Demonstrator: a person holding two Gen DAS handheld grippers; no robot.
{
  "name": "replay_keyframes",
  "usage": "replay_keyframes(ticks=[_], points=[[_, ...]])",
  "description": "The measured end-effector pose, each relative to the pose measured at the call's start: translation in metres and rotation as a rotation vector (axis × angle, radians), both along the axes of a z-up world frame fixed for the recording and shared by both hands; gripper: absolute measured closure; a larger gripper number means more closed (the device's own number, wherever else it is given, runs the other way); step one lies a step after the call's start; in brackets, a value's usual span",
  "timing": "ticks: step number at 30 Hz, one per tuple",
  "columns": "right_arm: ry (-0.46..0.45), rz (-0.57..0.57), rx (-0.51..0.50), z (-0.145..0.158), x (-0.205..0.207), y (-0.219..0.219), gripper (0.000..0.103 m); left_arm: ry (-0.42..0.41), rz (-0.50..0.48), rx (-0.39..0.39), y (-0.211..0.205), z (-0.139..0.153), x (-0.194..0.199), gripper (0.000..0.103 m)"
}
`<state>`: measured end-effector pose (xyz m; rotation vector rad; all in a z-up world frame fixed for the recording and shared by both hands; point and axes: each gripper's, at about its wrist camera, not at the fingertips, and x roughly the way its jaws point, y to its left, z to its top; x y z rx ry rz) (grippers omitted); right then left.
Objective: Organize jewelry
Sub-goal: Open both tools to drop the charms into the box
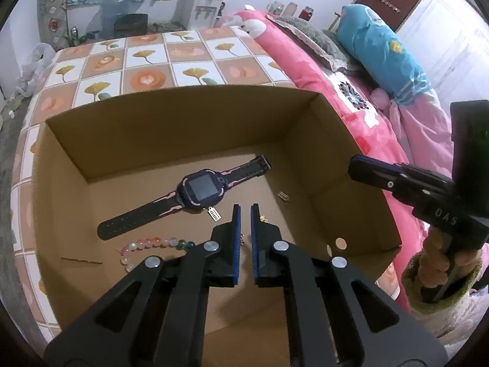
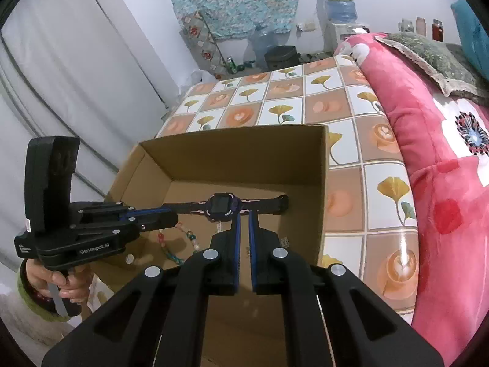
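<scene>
An open cardboard box (image 1: 183, 116) (image 2: 232, 140) sits on a patterned tablecloth. Inside lie a dark blue smartwatch (image 1: 198, 192) (image 2: 221, 205), a pastel bead bracelet (image 1: 152, 244) (image 2: 180, 244), a small silver tag pendant (image 1: 214, 214), a small metal clasp (image 1: 283, 196) and a thin gold chain (image 1: 263, 218), partly hidden by my left fingers. My left gripper (image 1: 245, 211) hangs over the box floor, jaws nearly together with a narrow gap, holding nothing; it also shows in the right wrist view (image 2: 165, 212). My right gripper (image 2: 244, 218) is likewise nearly closed and empty above the box, and its tip shows in the left wrist view (image 1: 359, 166).
The box rests on a table with a ginkgo and coffee-cup patterned cloth (image 2: 345, 122). A pink quilt (image 1: 321, 70) and blue pillow (image 1: 382, 52) lie on the bed to the right. A water dispenser (image 1: 204, 3) stands at the far wall.
</scene>
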<state>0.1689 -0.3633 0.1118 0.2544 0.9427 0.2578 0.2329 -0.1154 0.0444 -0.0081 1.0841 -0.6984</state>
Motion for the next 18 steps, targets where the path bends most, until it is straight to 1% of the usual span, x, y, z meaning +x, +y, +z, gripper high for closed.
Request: replay_keyframes(ticks=[3, 4, 5, 6, 7, 9, 10, 11, 12, 13, 14, 15, 18], points=[[-0.009, -0.011, 0.013, 0.005, -0.008, -0.003, 0.096, -0.033, 0.019, -0.007, 0.006, 0.008, -0.004, 0.083], [-0.014, -0.014, 0.019, 0.007, -0.011, -0.003, 0.091, -0.046, 0.021, -0.01, 0.007, 0.011, -0.006, 0.081], [-0.028, -0.022, 0.025, 0.01, -0.016, -0.004, 0.08, -0.064, 0.023, -0.016, 0.01, 0.016, -0.011, 0.076], [-0.049, -0.029, 0.029, 0.014, -0.023, -0.003, 0.075, -0.075, 0.024, -0.022, 0.012, 0.02, -0.014, 0.07], [-0.064, -0.031, 0.033, 0.016, -0.028, -0.003, 0.07, -0.089, 0.024, -0.03, 0.014, 0.024, -0.019, 0.067], [-0.089, -0.041, 0.052, 0.021, -0.042, -0.001, 0.067, -0.122, 0.025, -0.044, 0.02, 0.034, -0.03, 0.059], [-0.098, -0.047, 0.065, 0.023, -0.048, -0.001, 0.064, -0.135, 0.025, -0.049, 0.023, 0.037, -0.035, 0.056], [-0.106, -0.053, 0.075, 0.024, -0.054, 0.0, 0.06, -0.144, 0.026, -0.054, 0.025, 0.04, -0.04, 0.049], [-0.113, -0.059, 0.082, 0.026, -0.06, 0.001, 0.058, -0.159, 0.03, -0.064, 0.029, 0.045, -0.047, 0.045], [-0.127, -0.068, 0.089, 0.028, -0.068, 0.002, 0.055, -0.173, 0.03, -0.076, 0.033, 0.049, -0.054, 0.043], [-0.137, -0.076, 0.093, 0.029, -0.075, 0.003, 0.051, -0.185, 0.029, -0.085, 0.037, 0.053, -0.062, 0.038], [-0.145, -0.084, 0.096, 0.031, -0.081, 0.003, 0.048, -0.197, 0.033, -0.089, 0.04, 0.056, -0.069, 0.031], [-0.175, -0.095, 0.103, 0.036, -0.103, 0.006, 0.044, -0.238, 0.037, -0.107, 0.052, 0.066, -0.091, 0.02]])
